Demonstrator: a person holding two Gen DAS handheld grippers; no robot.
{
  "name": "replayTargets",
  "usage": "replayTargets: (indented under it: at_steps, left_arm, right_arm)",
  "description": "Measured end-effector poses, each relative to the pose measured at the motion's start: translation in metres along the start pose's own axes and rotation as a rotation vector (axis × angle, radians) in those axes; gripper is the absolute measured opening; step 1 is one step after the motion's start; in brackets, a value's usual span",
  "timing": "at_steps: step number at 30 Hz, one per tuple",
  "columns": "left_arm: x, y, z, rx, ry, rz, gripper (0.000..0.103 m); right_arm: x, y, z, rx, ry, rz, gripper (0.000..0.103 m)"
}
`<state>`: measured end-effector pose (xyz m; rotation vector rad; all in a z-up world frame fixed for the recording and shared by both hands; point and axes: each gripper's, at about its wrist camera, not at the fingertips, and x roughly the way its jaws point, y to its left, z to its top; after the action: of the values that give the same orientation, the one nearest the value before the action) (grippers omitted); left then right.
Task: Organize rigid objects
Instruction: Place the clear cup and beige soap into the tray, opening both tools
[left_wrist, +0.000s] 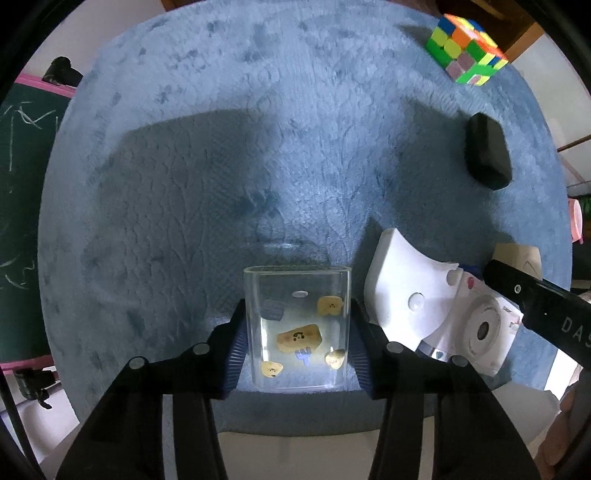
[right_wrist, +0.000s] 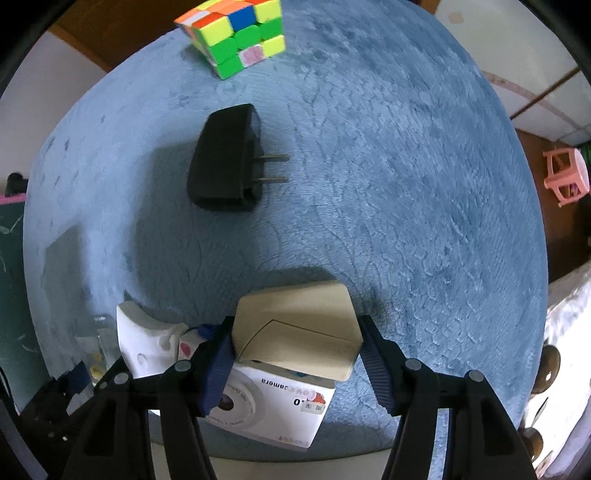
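Altogether one glass cup (left_wrist: 297, 325), one cube (left_wrist: 466, 49), one charger (right_wrist: 225, 173), one beige box (right_wrist: 295, 328).

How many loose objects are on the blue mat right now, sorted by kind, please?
Clear glass cup with stickers: 1
White camera box: 1
Beige box: 1
Black plug adapter: 1
Puzzle cube: 1
Total: 5
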<state>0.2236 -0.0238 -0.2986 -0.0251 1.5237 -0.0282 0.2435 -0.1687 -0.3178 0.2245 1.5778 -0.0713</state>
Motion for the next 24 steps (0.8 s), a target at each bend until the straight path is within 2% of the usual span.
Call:
replayTargets:
  at_steps: [1,5,11,15,20,24]
  left_arm:
    - [-0.007,0.0,-0.002,-0.003,-0.018,-0.002,0.052]
    - [-0.044,0.002,-0.016,0.013,-0.102,-0.005,0.052]
    - [-0.116,-0.007,-0.033,0.103,-0.222,-0.029,0.052]
    - [-0.171,-0.007,-0.055,0.156,-0.294,-0.084,0.052]
    - [-0.21,-0.008,-0.087,0.223,-0.376,-0.135,0.052]
    - [-0.237,-0.013,-0.104,0.265,-0.423,-0.191,0.052]
  right_arm:
    - [-0.008,-0.012,-0.009,-0.005,-0.005,0.01,0.064]
    - [-0.027,-0.014,-0.017,-0.016,-0.047,0.038,0.064]
    - [-0.077,-0.023,-0.039,-0.023,-0.142,0.101,0.064]
    - [-0.117,-0.035,-0.058,-0.034,-0.221,0.143,0.064]
    - [-0.174,-0.043,-0.083,-0.052,-0.315,0.182,0.064]
    - [-0.214,-0.044,-0.121,-0.076,-0.4,0.191,0.064]
